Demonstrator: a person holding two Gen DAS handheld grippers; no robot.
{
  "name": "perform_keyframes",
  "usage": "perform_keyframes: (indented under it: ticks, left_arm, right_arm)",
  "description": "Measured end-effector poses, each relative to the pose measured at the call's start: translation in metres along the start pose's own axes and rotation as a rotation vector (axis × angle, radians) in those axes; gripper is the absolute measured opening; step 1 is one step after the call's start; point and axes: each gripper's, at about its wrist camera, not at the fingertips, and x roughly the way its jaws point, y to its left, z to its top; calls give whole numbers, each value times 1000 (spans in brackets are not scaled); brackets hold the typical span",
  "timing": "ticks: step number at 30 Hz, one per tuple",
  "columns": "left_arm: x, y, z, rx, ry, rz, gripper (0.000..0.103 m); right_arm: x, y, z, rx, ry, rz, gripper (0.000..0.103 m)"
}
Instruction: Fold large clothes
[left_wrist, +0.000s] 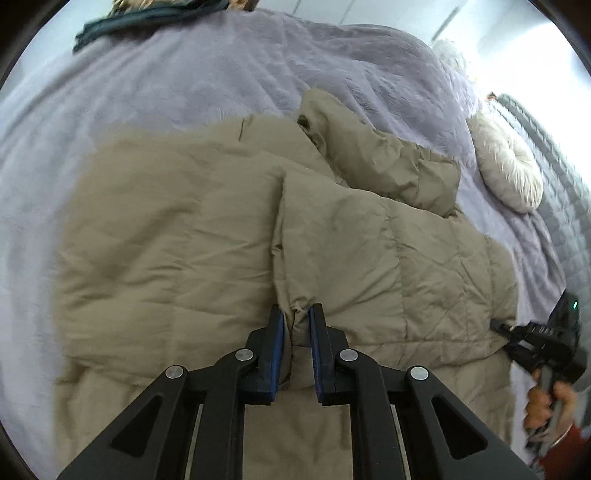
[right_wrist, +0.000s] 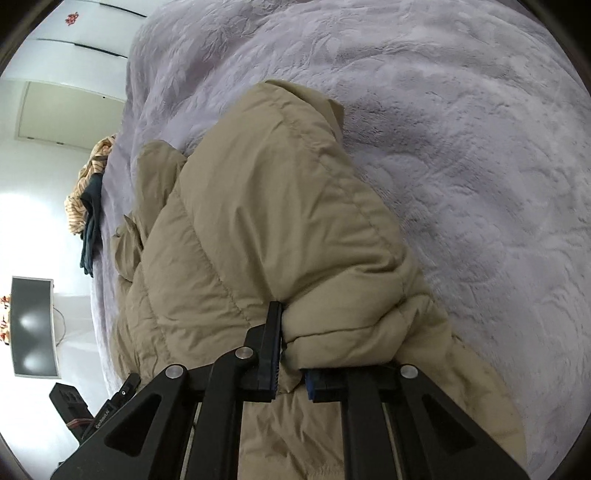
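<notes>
A large tan quilted puffer jacket (left_wrist: 192, 236) lies spread on a lavender bedspread (left_wrist: 177, 81). My left gripper (left_wrist: 297, 314) is shut on a pinched fold of the jacket's edge, with cloth between its blue pads. In the right wrist view the jacket (right_wrist: 266, 206) bulges up in a thick folded roll. My right gripper (right_wrist: 291, 332) is shut on that roll; the cloth drapes over and hides its right finger. The right gripper also shows at the jacket's far right edge in the left wrist view (left_wrist: 517, 332), held by a hand.
A dark green garment (left_wrist: 140, 22) lies at the bed's far edge. A round cream cushion (left_wrist: 506, 166) sits at the right near a grey quilted headboard (left_wrist: 554, 177). In the right wrist view, clothes (right_wrist: 88, 192) hang off the bed's left side and a monitor (right_wrist: 33, 328) stands beyond.
</notes>
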Motion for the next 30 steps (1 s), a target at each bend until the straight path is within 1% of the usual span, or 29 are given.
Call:
perform_keyframes:
  ticks: [1,2,3,4,5,7,9,11,12,13,14,17,19,20,22,24,27,28,30]
  left_arm:
    - [-5,0,0,18,-3,18,15]
    - [-10,1,-1,36,-5,38,15]
    - [-15,2,0,47,-4,54,15]
    - [-20,6,1,48,-6,61,15]
    - [-26,10,0,45,-12,66,15]
    - [-37,14,2,37,-27,65,15]
    - [-46,14,7,33,-46,52,15]
    - [-48,7,15,49,-57,30,15]
    - [-46,1,19,60,-58,22,15]
    - [-43,-6,24,74,-62,17,15]
    - [-39,-14,30,88,-67,11,15]
    - [-24,-36,43,105,-83,-26,15]
    - [-12,-47,51,113,-82,-26,15]
    - [-5,-51,54,118,-83,-19,15]
    - [6,-52,54,124,-81,7,15]
    - [22,-44,48,115,-45,69,15]
    - [33,-27,35,82,-5,65,15]
    - [34,-23,32,71,-2,55,15]
    - [36,-19,29,69,-3,43,15]
  right_arm:
    - [-2,0,-2,-9,10,-3,20]
    - [-4,4,-3,-34,28,-13,36]
    - [-7,9,-6,-66,36,-18,46]
    - [-13,10,-9,-92,37,-21,62]
    - [-21,17,-14,-137,30,-32,64]
    - [-38,27,-23,-217,7,-56,64]
    - [-57,35,-27,-273,-51,-65,64]
    - [-70,40,-22,-283,-125,-90,64]
    - [-77,38,-14,-268,-165,-105,63]
    - [-81,32,-3,-223,-200,-110,54]
    - [-82,25,8,-171,-215,-100,38]
    - [-76,-4,42,5,-220,-21,23]
    - [-67,-15,58,71,-212,22,21]
    - [-59,-13,63,72,-204,40,21]
    - [-45,-6,70,28,-176,51,21]
    - [-25,5,72,-37,-138,24,21]
    - [-3,10,69,-90,-118,-48,21]
    - [2,9,68,-96,-117,-61,17]
    - [12,7,66,-112,-124,-84,17]
